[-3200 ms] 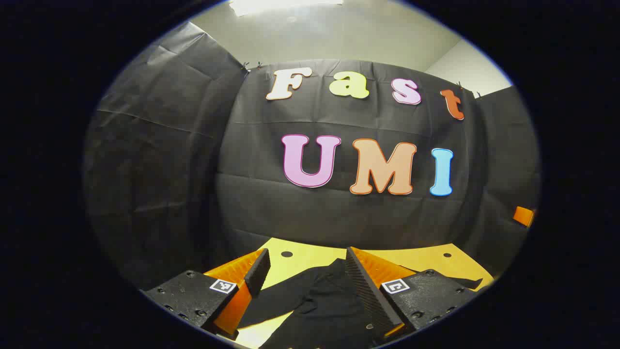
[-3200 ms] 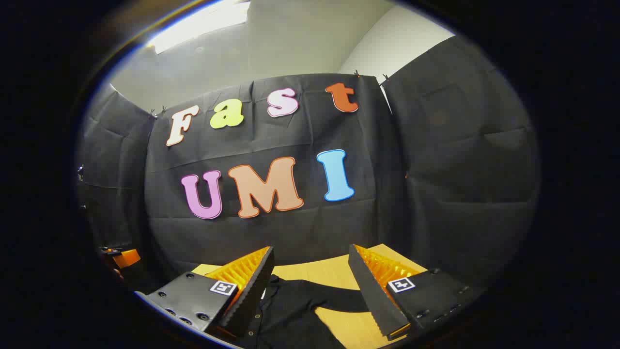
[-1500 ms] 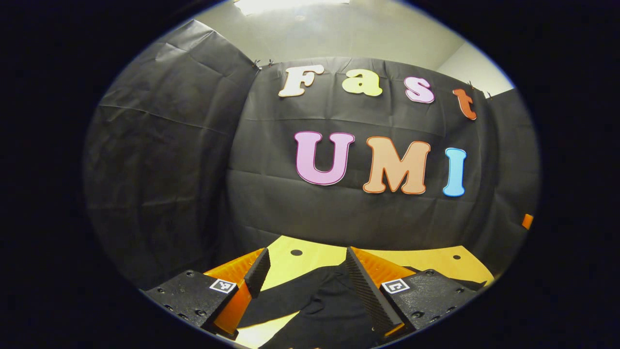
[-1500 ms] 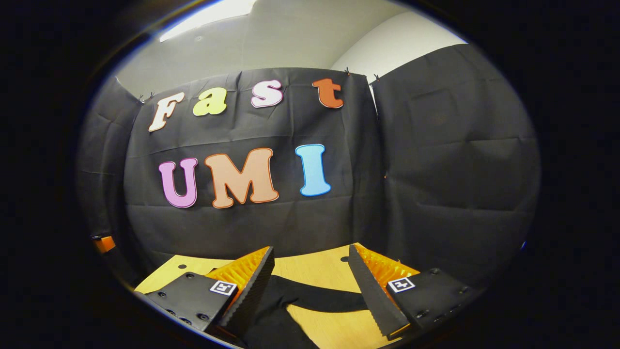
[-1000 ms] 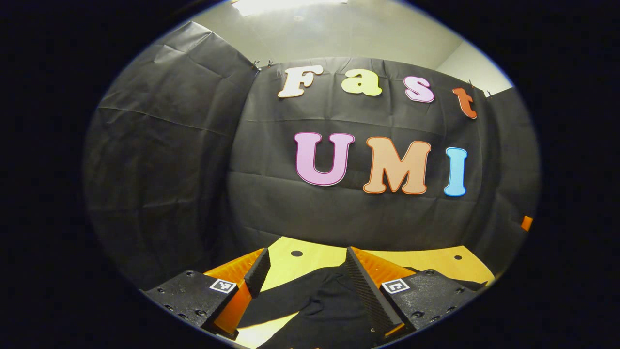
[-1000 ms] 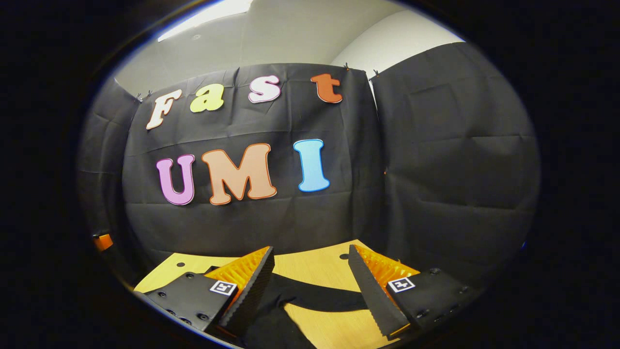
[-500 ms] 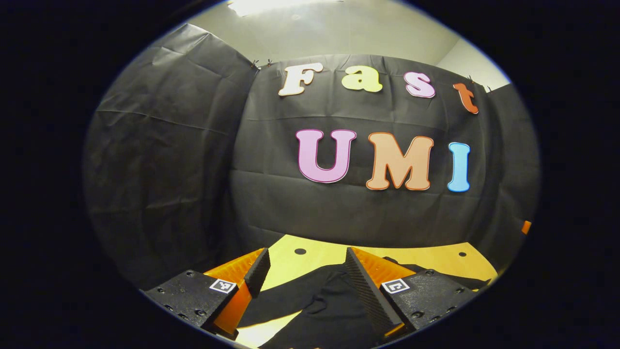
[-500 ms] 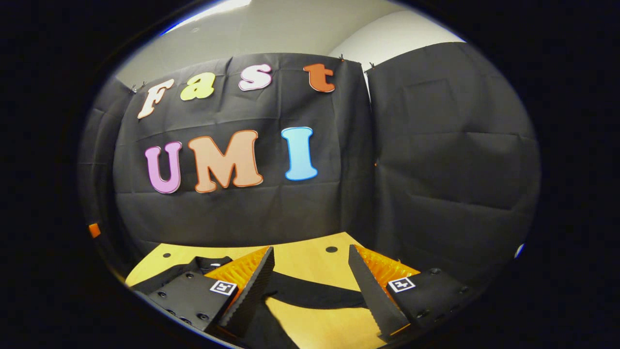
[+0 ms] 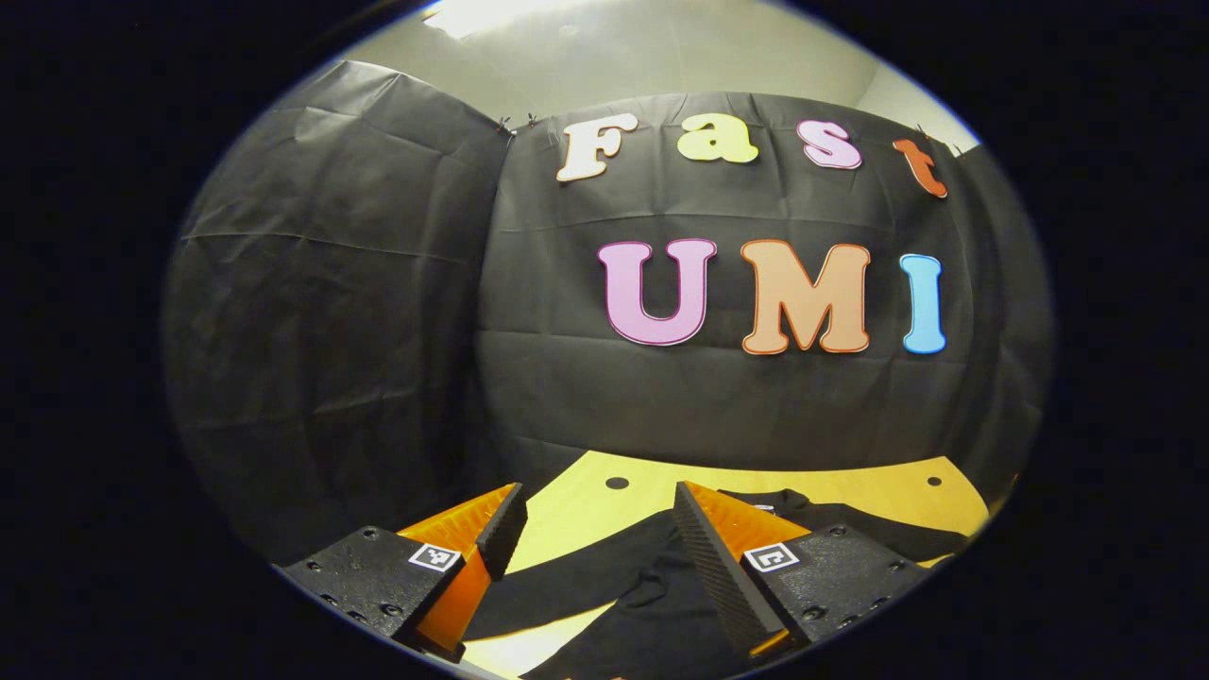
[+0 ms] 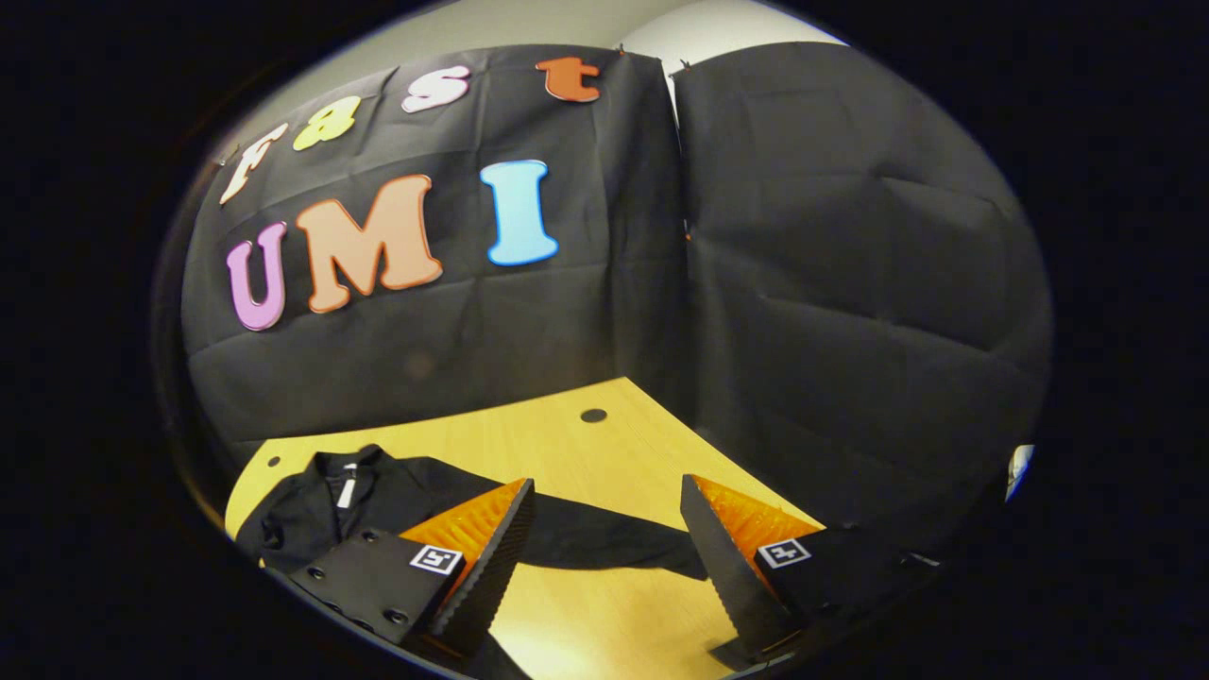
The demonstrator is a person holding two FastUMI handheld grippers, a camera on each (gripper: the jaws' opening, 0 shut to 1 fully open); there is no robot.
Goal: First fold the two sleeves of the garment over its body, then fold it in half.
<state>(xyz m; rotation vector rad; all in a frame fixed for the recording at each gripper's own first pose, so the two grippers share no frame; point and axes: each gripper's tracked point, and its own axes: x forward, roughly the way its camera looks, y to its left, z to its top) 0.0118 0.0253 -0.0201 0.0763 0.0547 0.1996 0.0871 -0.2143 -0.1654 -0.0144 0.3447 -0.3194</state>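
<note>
A black long-sleeved garment (image 9: 652,595) lies flat on the yellow wooden table (image 9: 586,515). In the left gripper view one sleeve (image 9: 557,590) runs out to the left, between and below my left gripper's fingers. My left gripper (image 9: 595,534) hovers above it, open and holding nothing. In the right gripper view the garment's collar (image 10: 345,486) lies at the left and the other sleeve (image 10: 604,543) stretches right across the table (image 10: 567,453). My right gripper (image 10: 604,524) hangs open over that sleeve, with nothing between its fingers.
Black cloth walls close the booth behind and beside the table. Small round holes (image 9: 616,483) (image 10: 593,415) mark the tabletop near its far edge. Bare wood lies beyond the sleeves.
Both grippers have tilted downward and drifted outward, the right one more. More tabletop and the garment's collar have come into the right gripper view. Both stayed open.
</note>
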